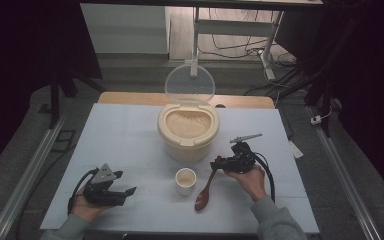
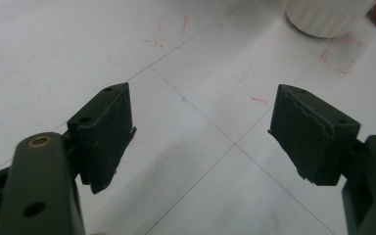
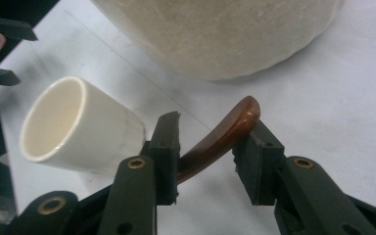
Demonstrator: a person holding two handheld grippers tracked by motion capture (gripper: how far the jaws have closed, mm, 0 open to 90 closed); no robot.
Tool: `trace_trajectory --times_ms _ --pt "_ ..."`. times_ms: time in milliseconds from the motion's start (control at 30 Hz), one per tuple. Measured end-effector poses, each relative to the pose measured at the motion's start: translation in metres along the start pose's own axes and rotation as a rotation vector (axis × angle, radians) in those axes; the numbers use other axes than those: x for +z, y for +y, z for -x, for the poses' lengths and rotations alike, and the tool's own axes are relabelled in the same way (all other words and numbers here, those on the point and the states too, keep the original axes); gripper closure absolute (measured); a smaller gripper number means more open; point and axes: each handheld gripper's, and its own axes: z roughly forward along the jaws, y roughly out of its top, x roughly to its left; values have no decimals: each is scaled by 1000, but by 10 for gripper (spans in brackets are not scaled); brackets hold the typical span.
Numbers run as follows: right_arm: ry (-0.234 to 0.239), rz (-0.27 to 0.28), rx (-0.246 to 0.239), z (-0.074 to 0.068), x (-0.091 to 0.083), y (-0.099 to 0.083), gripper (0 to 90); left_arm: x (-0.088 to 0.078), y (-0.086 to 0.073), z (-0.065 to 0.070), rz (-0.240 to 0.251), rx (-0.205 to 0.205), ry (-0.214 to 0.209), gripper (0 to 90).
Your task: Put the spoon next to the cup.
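Observation:
A brown wooden spoon (image 1: 203,195) lies on the white table (image 1: 120,135), bowl end toward me, just right of a small white cup (image 1: 185,180). My right gripper (image 1: 219,164) sits low over the spoon's handle end. In the right gripper view the curved handle (image 3: 225,132) runs between the jaws of that gripper (image 3: 214,127), which stand apart, not clamped on it. The cup (image 3: 78,127) shows beside it. My left gripper (image 1: 125,182) rests at the table's front left, wide open (image 2: 200,105) with only bare table between its jaws.
A cream tub of rice (image 1: 187,132) stands behind the cup, its clear round lid (image 1: 189,84) tipped up at the back; its wall (image 3: 215,34) rises just past the right gripper. The cup's base (image 2: 328,17) shows far ahead of the left jaws.

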Motion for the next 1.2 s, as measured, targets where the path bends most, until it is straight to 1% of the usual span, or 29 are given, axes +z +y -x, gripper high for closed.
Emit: trace_trajectory --times_ms 133,267,367,500,700,833,1000,1100,1133,1200 --pt "-43 -1 -17 1 5 -2 571 0 0 0 -1 1 0 234" --pt "-81 11 -39 1 9 -5 552 0 0 0 0 -1 0 234" --pt "-107 6 -47 1 11 -6 533 0 0 0 -3 -1 0 234" --pt "-126 6 -55 2 14 -9 513 1 0 1 -2 0 0 234" --pt "-155 -6 -88 1 19 -12 466 1 0 0 -3 0 0 234" --pt "-174 -15 -127 -1 22 -12 431 1 -1 0 -4 1 -1 234" --pt "-215 -27 -157 -3 27 -13 390 1 -1 1 -5 2 0 233" --pt "-262 -35 -193 -5 29 -13 364 1 -1 1 -5 2 0 233" --pt "-284 -38 -205 -6 30 -14 359 1 -1 1 -5 2 0 233" --pt "-299 -43 -222 -7 31 -14 361 1 -1 1 -6 2 0 233"
